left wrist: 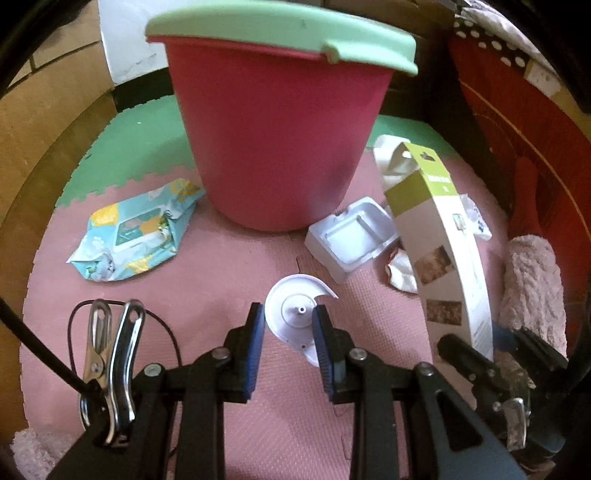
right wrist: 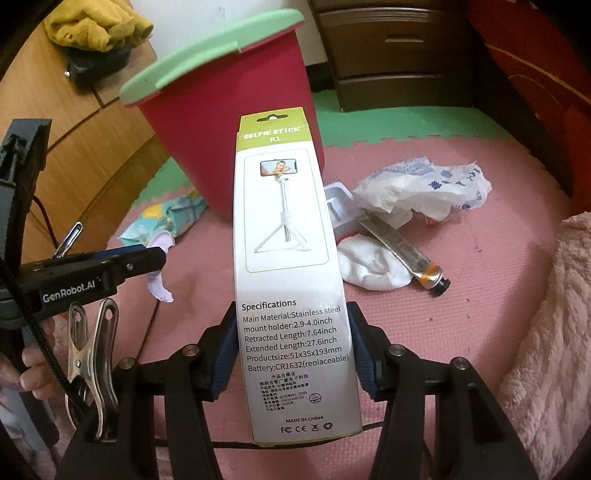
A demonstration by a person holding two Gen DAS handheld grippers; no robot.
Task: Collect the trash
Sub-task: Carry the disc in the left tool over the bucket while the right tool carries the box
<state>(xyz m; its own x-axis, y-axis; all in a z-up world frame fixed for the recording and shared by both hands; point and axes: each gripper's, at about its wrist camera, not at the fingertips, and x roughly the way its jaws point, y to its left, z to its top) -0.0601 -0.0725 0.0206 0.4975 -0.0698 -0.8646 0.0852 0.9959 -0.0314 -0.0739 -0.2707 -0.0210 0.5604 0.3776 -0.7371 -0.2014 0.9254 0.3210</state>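
A red bin [left wrist: 280, 140] with a pale green lid [left wrist: 280, 33] stands on the pink floor mat; it also shows in the right wrist view [right wrist: 236, 122]. My right gripper [right wrist: 293, 332] is shut on a white and green selfie stick box [right wrist: 288, 258] and holds it upright in front of the bin; the box also shows in the left wrist view [left wrist: 443, 240]. My left gripper [left wrist: 290, 325] has its fingers on either side of a white plastic disc [left wrist: 295, 310] that lies on the mat, with small gaps showing.
A wipes pack [left wrist: 136, 229] lies left of the bin. A white plastic tray [left wrist: 351, 236], a white sock [right wrist: 373, 266], a squeezed tube [right wrist: 402, 251] and a crumpled wrapper [right wrist: 424, 188] lie right of it. A pink fluffy blanket [right wrist: 554, 332] is at the right. A wooden cabinet [right wrist: 81, 147] stands left.
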